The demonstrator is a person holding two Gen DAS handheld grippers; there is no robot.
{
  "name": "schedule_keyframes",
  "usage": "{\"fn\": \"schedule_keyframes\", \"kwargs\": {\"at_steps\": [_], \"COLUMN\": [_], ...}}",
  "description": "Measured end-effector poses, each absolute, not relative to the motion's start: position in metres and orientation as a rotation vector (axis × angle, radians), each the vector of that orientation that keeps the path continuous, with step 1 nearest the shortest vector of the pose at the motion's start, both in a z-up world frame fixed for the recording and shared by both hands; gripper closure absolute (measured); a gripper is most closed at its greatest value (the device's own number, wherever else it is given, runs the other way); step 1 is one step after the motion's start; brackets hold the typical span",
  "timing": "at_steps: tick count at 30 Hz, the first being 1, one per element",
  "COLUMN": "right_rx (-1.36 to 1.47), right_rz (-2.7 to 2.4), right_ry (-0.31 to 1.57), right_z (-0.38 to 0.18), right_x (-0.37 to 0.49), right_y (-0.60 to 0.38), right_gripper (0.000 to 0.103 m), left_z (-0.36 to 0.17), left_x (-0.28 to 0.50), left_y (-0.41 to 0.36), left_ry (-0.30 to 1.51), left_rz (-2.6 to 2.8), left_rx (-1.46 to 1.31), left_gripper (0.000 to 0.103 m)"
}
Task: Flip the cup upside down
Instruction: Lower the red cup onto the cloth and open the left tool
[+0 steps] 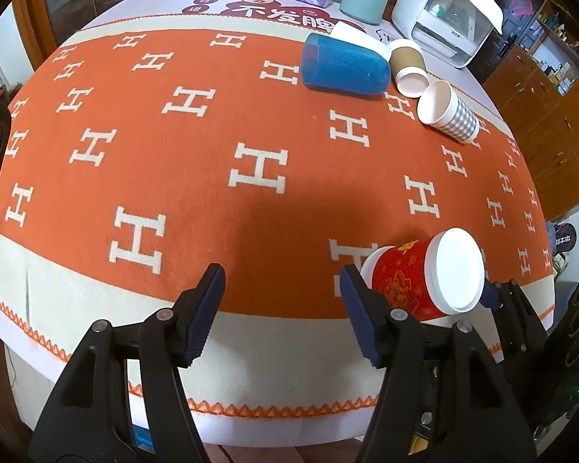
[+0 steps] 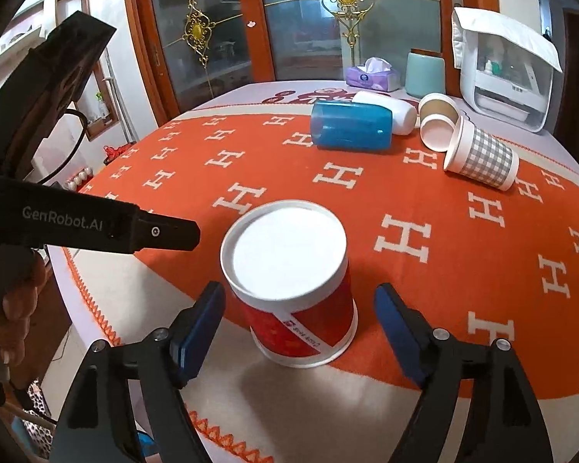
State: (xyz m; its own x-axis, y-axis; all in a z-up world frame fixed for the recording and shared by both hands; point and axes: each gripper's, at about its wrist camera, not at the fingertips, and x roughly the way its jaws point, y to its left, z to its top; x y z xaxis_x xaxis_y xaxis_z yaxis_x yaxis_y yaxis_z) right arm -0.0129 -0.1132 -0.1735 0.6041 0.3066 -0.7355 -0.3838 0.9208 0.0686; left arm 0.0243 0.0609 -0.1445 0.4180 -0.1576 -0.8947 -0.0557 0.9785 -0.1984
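A: Report the condition of the right gripper.
B: Jaws spread wide. The red paper cup stands between the blue pads, rim down and base up, with a gap on both sides. No contact.

A: Position of the cup?
B: Near the front edge of the orange blanket, where the orange field meets the cream border.

A: Left gripper?
B: Also spread, holding nothing. It hovers over the blanket's front border, just left of the red cup.

A: Surrounding items?
B: At the far side, well apart from the red cup: a blue cup on its side, a grey checked cup on its side, and a brown cup tipped over. Behind them stand a tissue box and a pale green canister.
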Motion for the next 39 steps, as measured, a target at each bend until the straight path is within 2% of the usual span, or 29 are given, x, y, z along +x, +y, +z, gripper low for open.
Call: {"fn": "schedule_keyframes", "kwargs": {"at_steps": [7, 15, 22, 35, 39], "right_rx": [-0.091, -0.05, 0.046, 0.161, 0.158], "right_rz": [0.378, 0.365, 0.345, 0.24, 0.205], "right_ry": [0.831, 0.813, 0.813, 0.814, 0.812], "right_z": [-0.175, -0.149, -0.113, -0.014, 0.015], "right_x": [-0.023, -0.044, -0.055, -0.059, -0.06], "right_y": [-0.117, -0.125, -0.137, -0.164, -0.163], "right_gripper": [0.022, 0.022, 0.022, 0.02, 0.014], "left_z": [-0.146, -0.137, -0.111, -0.034, -0.015], "left_x": [0.019, 0.007, -0.003, -0.018, -0.021], "left_y": [0.058, 0.058, 0.059, 0.038, 0.033], "left_ry": [1.128, 1.131, 1.111, 1.023, 0.997], "left_rz": [-0.061, -0.062, -0.059, -0.055, -0.038], "left_rx": [-0.189, -0.169, -0.159, -0.107, -0.098], "left_gripper": [0.043, 0.043, 0.043, 0.034, 0.033]}}
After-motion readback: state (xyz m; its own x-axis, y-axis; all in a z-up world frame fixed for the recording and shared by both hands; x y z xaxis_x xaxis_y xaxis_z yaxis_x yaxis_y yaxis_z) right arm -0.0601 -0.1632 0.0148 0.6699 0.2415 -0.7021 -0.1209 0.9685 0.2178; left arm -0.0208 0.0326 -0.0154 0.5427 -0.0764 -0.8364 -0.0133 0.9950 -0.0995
